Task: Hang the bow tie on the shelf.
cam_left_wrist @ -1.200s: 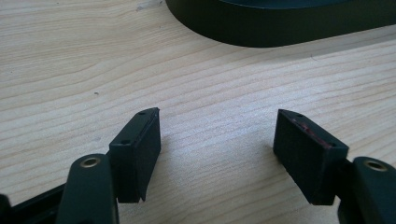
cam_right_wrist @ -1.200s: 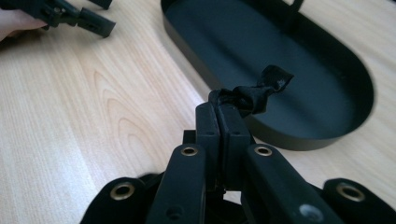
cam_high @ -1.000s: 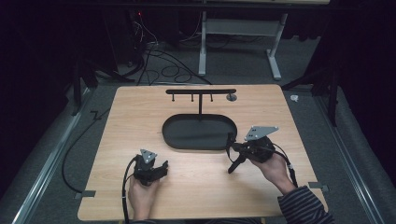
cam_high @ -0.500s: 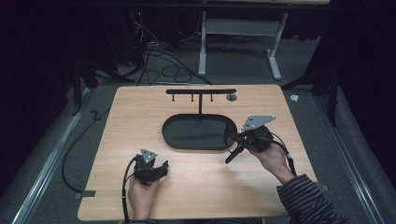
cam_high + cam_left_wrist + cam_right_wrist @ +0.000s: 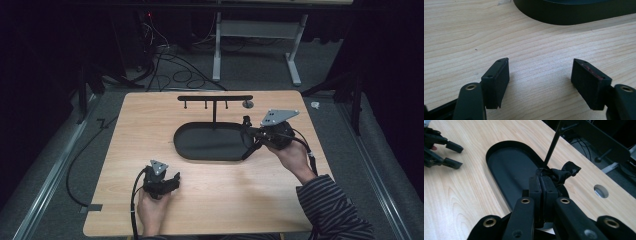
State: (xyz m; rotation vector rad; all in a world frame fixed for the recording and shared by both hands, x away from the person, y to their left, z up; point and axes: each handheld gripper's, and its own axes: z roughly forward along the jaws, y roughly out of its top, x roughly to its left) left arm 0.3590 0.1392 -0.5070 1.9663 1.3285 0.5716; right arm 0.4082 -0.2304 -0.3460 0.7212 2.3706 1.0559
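Note:
My right gripper point(image 5: 246, 131) hovers over the right end of a black oval tray point(image 5: 200, 152), its jaws shut on a small black knotted strap point(image 5: 564, 172). In the right gripper view the strap sticks out past the right gripper point(image 5: 540, 180), close to the thin post of a black T-shaped hook stand point(image 5: 552, 145). That stand point(image 5: 215, 98) rises from the tray's far side and carries three small pegs. Near the table's front left, my left gripper point(image 5: 172, 181) rests low on the wood. The left gripper point(image 5: 540, 72) is open with nothing between its pads, facing the tray's wall point(image 5: 564, 18).
A round grommet hole point(image 5: 247, 104) lies in the wooden tabletop point(image 5: 125, 145) behind the tray's right end. Cables trail from both grippers toward the front edge. Past the table's far edge the floor holds cables and a white desk frame point(image 5: 255, 30).
My right gripper has moved away from the front edge and up, carrying the strap over the tray's right end toward the stand. The left gripper has stayed put.

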